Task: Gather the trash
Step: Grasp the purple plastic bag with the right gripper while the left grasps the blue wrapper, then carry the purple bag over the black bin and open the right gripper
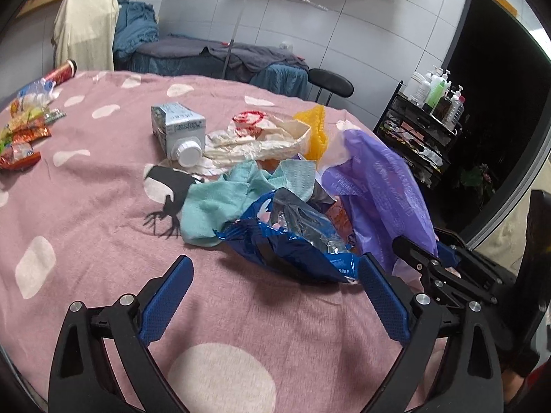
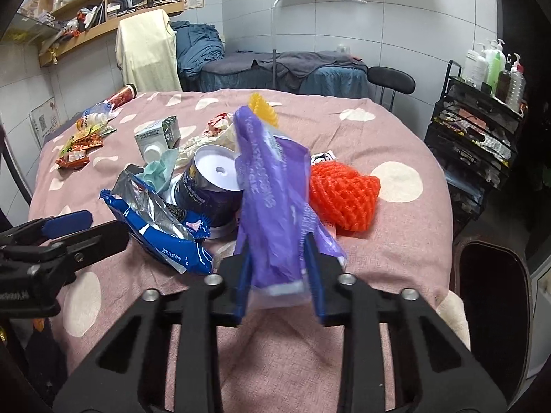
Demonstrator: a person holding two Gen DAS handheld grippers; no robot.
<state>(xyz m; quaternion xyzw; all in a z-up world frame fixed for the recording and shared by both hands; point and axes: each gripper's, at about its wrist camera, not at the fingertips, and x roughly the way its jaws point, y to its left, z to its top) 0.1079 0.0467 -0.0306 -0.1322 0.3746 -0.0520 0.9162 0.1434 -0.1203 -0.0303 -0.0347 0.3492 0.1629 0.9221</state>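
A pile of trash lies on the pink spotted tablecloth: a blue foil wrapper, a teal paper cloth, a grey carton, crumpled white paper and a purple plastic pack. My left gripper is open, just short of the blue wrapper, which also shows in the right wrist view. My right gripper is shut on the purple pack and holds it upright above the cloth. An orange foam net and a dark round tub lie behind it.
Snack wrappers and a red can lie at the far left of the table. A black stool and a black rack with bottles stand to the right. A dark bin sits by the table's right edge.
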